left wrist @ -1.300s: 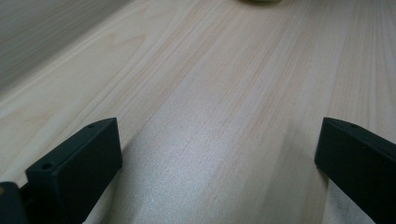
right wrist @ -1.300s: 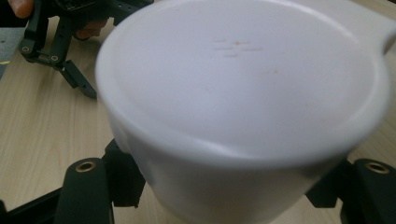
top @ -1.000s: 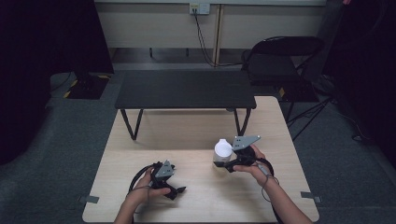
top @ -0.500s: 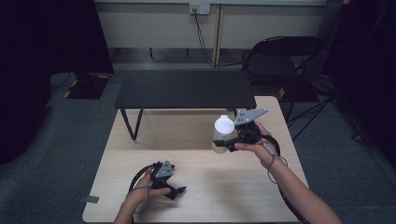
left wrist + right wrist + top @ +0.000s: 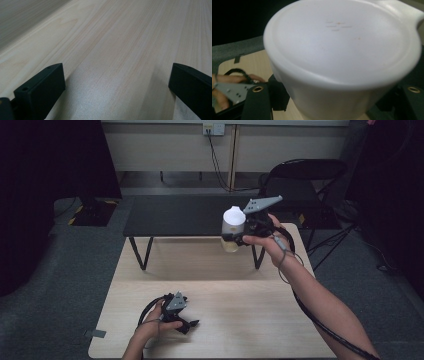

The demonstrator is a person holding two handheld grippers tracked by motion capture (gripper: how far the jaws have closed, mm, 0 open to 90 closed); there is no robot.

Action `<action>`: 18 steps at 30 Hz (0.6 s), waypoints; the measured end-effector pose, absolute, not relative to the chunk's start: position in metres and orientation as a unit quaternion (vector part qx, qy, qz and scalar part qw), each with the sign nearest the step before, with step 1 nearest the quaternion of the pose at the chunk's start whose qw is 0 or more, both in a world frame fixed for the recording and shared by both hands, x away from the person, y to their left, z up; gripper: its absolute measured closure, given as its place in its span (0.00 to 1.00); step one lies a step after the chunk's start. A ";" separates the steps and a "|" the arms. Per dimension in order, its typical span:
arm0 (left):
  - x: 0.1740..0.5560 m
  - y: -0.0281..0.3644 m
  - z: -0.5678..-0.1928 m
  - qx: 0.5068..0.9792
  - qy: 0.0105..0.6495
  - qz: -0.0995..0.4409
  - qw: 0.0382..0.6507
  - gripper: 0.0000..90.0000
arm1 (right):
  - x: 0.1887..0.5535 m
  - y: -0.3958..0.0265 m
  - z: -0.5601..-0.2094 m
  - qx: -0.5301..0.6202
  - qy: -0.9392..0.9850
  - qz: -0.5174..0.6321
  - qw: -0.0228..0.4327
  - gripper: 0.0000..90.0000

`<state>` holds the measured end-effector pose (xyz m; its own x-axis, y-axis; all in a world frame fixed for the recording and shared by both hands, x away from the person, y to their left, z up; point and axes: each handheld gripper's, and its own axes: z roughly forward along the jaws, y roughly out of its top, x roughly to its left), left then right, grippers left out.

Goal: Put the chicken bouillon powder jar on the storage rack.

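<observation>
My right gripper (image 5: 231, 239) is shut on a white-lidded container (image 5: 233, 222) and holds it in the air above the far right part of the wooden table (image 5: 250, 320), just in front of the black bench (image 5: 180, 215). In the right gripper view the container's white lid (image 5: 342, 45) looms close, with black fingers (image 5: 258, 102) on either side of its body. My left gripper (image 5: 186, 324) rests on the table at the near left, held by a hand. Its jaws stand wide apart over bare wood (image 5: 115, 62), open with nothing between them.
The black bench spans the table's far edge on thin legs. Behind it stands a dark chair (image 5: 305, 175), with cables and a wall socket beyond. Grey carpet surrounds the table. The left hand and its gripper (image 5: 232, 88) lie low at the left of the right gripper view.
The right hand has lifted the container well up off the table and carried it farther away, toward the black bench. The left hand and its gripper have stayed put.
</observation>
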<state>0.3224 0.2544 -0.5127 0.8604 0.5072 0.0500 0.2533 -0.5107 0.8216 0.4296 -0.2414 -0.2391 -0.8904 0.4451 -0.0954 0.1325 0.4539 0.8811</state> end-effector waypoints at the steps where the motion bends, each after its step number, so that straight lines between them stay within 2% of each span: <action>1: 0.322 0.254 -0.513 0.857 0.222 0.144 0.443 0.00 | 0.433 -0.239 -0.236 0.176 0.836 0.493 0.163 0.34; 7: 0.322 0.254 -0.513 0.857 0.222 0.144 0.443 0.00 | 0.458 -0.217 -0.223 0.209 0.833 0.475 0.192 0.34; 18: 0.322 0.255 -0.514 0.856 0.222 0.145 0.445 0.00 | 0.494 -0.208 -0.229 0.255 0.822 0.472 0.190 0.34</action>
<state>0.3217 0.2551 -0.5140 0.8599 0.5080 0.0500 0.2508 -0.5058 0.8254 0.4937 -0.2080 -0.2286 -0.7975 0.5991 -0.0713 0.2411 0.4248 0.8726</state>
